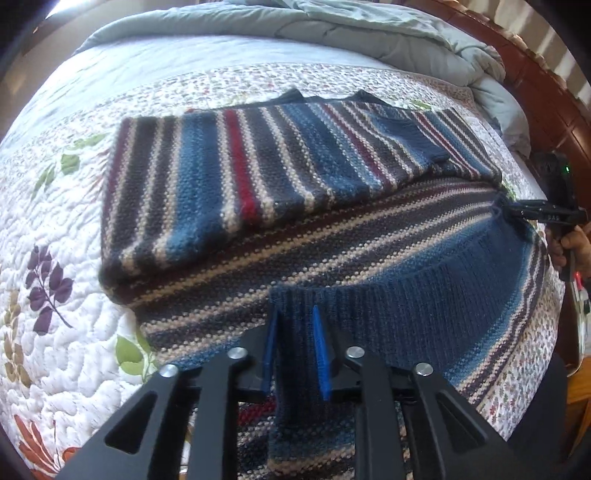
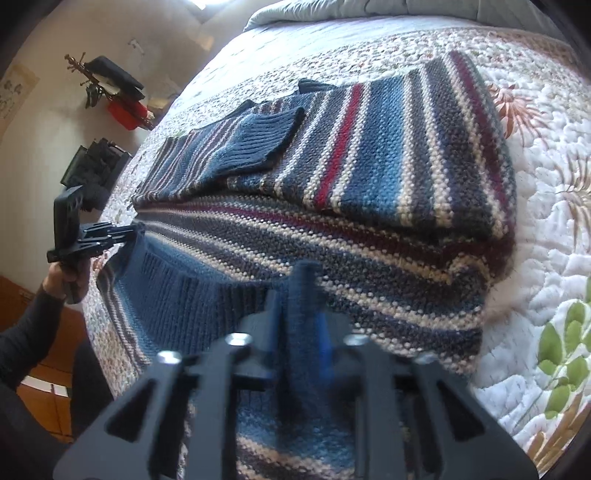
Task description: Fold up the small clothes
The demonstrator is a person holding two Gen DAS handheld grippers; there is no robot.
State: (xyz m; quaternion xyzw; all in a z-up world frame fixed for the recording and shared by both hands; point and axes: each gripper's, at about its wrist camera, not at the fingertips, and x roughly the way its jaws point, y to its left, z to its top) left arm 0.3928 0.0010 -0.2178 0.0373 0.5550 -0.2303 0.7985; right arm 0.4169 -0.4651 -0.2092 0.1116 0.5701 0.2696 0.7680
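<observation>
A striped knit sweater [image 1: 280, 166] in blue, grey, cream and red lies on the quilted bed [image 1: 55, 236], its sleeves folded over the body. It also shows in the right wrist view [image 2: 388, 155]. My left gripper [image 1: 294, 321] is shut on the sweater's dark blue ribbed hem [image 1: 406, 295] and holds it lifted off the quilt. My right gripper [image 2: 300, 291] is shut on the same hem [image 2: 177, 295] at its other corner. Each gripper shows in the other's view, the right one [image 1: 509, 210] and the left one [image 2: 136, 229], both pinching the hem.
A grey-green comforter [image 1: 388, 33] is bunched at the head of the bed. A wooden bed frame [image 1: 546, 85] runs along the right. A wall shelf with dark and red items [image 2: 118, 92] hangs beyond the bed. Bare quilt [image 2: 554, 240] lies beside the sweater.
</observation>
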